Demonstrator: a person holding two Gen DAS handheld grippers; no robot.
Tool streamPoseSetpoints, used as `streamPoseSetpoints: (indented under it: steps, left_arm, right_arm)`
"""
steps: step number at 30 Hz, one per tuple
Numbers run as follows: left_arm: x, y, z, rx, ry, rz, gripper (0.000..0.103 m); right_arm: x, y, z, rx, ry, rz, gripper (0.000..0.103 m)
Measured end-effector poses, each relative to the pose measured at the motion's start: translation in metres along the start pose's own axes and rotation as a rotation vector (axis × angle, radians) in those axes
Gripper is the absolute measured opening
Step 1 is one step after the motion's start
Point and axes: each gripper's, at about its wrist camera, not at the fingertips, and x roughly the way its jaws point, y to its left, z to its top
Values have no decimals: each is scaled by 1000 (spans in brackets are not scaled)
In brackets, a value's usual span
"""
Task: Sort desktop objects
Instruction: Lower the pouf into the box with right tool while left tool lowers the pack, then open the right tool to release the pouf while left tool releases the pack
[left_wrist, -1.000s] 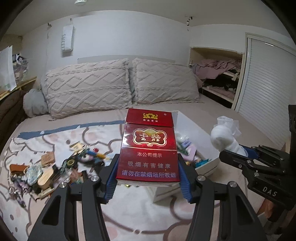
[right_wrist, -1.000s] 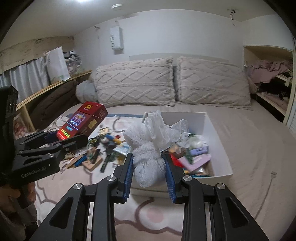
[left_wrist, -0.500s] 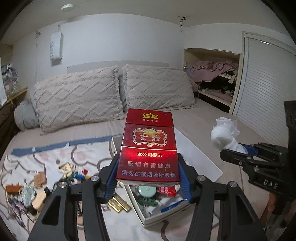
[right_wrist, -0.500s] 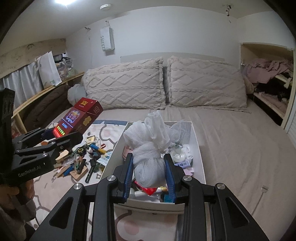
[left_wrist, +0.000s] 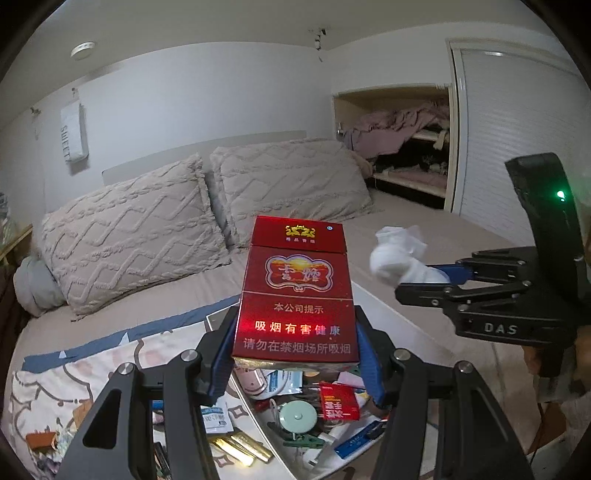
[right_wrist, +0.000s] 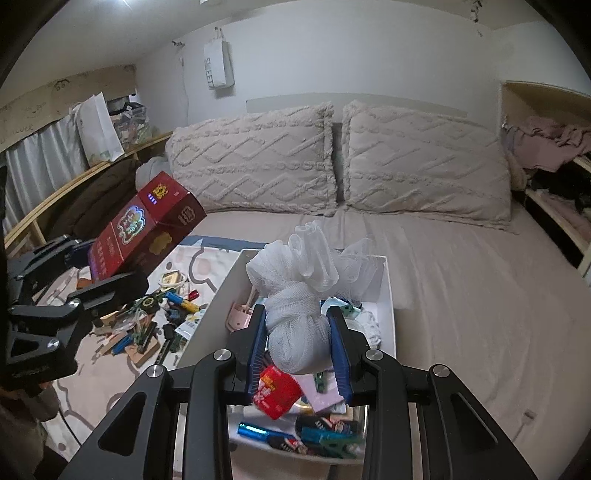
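My left gripper (left_wrist: 295, 363) is shut on a red cigarette carton (left_wrist: 297, 291) and holds it above the near end of a white box (left_wrist: 391, 310) full of small items. The carton also shows in the right wrist view (right_wrist: 144, 236). My right gripper (right_wrist: 297, 345) is shut on a white mesh bundle (right_wrist: 299, 295) and holds it over the same white box (right_wrist: 388, 295). The bundle shows at the right of the left wrist view (left_wrist: 397, 254).
A patterned cloth (right_wrist: 199, 258) on the bed carries a heap of small objects (right_wrist: 147, 325) left of the box. Two knit pillows (right_wrist: 332, 162) lie at the headboard. Open shelves with clothes (left_wrist: 406, 147) stand at the right.
Both grippers moved forward and over the white box with their loads still held. The box contents now lie directly under both grippers.
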Motion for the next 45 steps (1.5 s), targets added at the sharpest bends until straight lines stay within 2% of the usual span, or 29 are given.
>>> streamPoseSetpoints:
  steps: [10,17,22,28,34,35,36,38,45]
  left_arm:
    - [41,25,-6,-79,54,25,57]
    - [59,35,-17,-179,115,29,57]
    - [71,26,-21,-183,177,44,57]
    - [83,14,-26,-202,249,40,57]
    - [84,5,-24,-169,263,70,57]
    - [85,6,-24,-178,265,69,57]
    - [86,8,-24,-191,266,69,57]
    - [90,12,-23,-216,273,65,57]
    - [118,18,-27,-240,317,56,57]
  right_arm:
    - [66,-6,-24,-60,162,-14,33]
    - [79,-17,-43,-71,292,-41,33]
    - [85,-24,-56,-81,393,-48,33]
    - [93,-18,-71,-134,464,-82,33]
    - [90,-21,-74,-98,450,-63,33]
    - [91,-22,-75,-92,453,-64,40]
    - [92,-23,-76,-89,456,-68,61]
    - [94,-21,-77,-90,456,-75,88]
    - [89,-22,-75,-50,418,-44,88]
